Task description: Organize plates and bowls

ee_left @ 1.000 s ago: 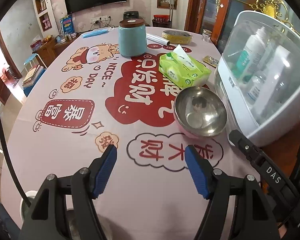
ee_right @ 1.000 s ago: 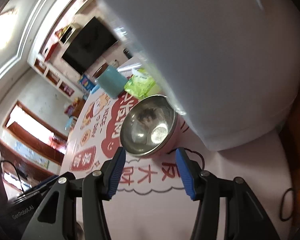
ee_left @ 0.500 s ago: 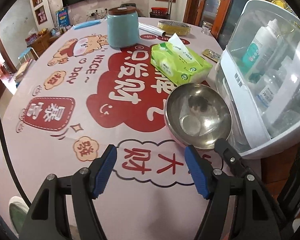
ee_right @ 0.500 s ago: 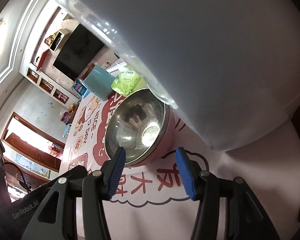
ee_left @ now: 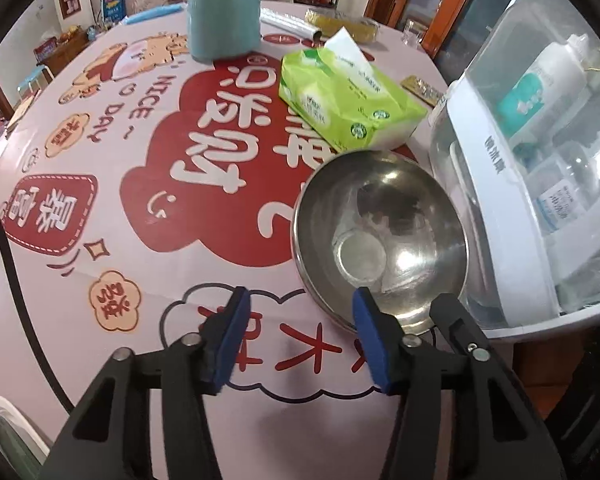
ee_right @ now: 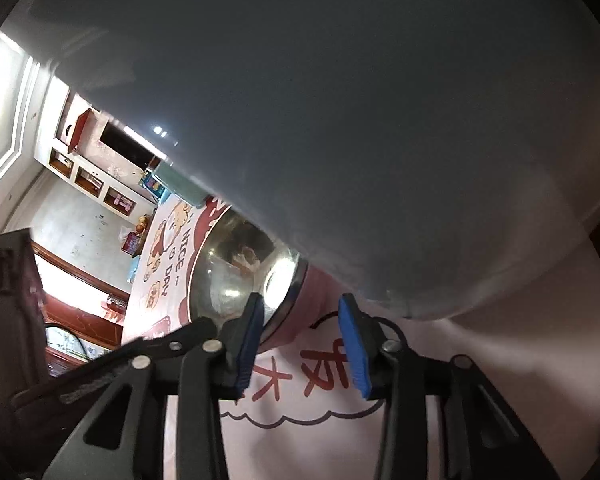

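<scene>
Left gripper [ee_left: 300, 334] and right gripper [ee_right: 302, 334]: jaws spread, empty. Round stainless-steel bowl [ee_left: 380, 236] sits ahead on the pink printed tabletop [ee_left: 100, 200]; white plastic cabinet [ee_left: 512, 248] is right of the bowl.

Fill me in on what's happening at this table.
A person holding a two-finger tool in each hand is closing in on the steel bowl with a pink outside, which stands on the printed tablecloth beside the white plastic storage box. The right tool is open, straddling the bowl's near rim. The left tool is open and empty. Nothing is gripped yet.
</scene>
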Tool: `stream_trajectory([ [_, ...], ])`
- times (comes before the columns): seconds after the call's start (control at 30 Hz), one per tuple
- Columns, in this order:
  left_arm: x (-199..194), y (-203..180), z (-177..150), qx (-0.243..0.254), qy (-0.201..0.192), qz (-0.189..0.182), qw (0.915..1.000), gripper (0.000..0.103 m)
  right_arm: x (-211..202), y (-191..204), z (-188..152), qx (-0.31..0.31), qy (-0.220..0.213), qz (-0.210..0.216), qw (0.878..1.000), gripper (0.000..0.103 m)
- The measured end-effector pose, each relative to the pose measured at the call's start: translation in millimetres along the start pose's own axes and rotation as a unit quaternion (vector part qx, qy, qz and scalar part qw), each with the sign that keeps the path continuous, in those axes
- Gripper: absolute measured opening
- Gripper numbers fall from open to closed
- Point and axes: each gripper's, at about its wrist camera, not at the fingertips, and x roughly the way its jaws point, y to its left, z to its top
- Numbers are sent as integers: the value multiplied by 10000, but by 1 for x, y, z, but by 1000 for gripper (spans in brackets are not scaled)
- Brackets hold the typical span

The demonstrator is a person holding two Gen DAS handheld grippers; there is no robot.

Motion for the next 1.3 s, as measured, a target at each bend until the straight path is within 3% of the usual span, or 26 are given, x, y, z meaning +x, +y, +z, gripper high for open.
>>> stream_trajectory([
  [0.2, 12, 0, 3, -91, 254, -222, 9994, 25, -5, -4, 2, 40, 22, 4, 10000, 24],
  [0.4, 11, -2, 0, -119, 284, -284, 9991, 20, -5, -9, 2, 139, 104, 18, 9998, 14],
  [0.7, 8, 4, -9, -233, 317, -398, 9984, 15, -1, -9, 4, 241, 231, -46, 9994, 10],
  [1.03, -6, 15, -26, -272, 330, -276, 9987, 15, 2, 3, 2, 175, 463, -6, 9988, 9],
  [1.3, -32, 26, -36, -461, 204, -504, 9975, 15, -16, 22, 10, -99, 386, -56, 9992, 8],
])
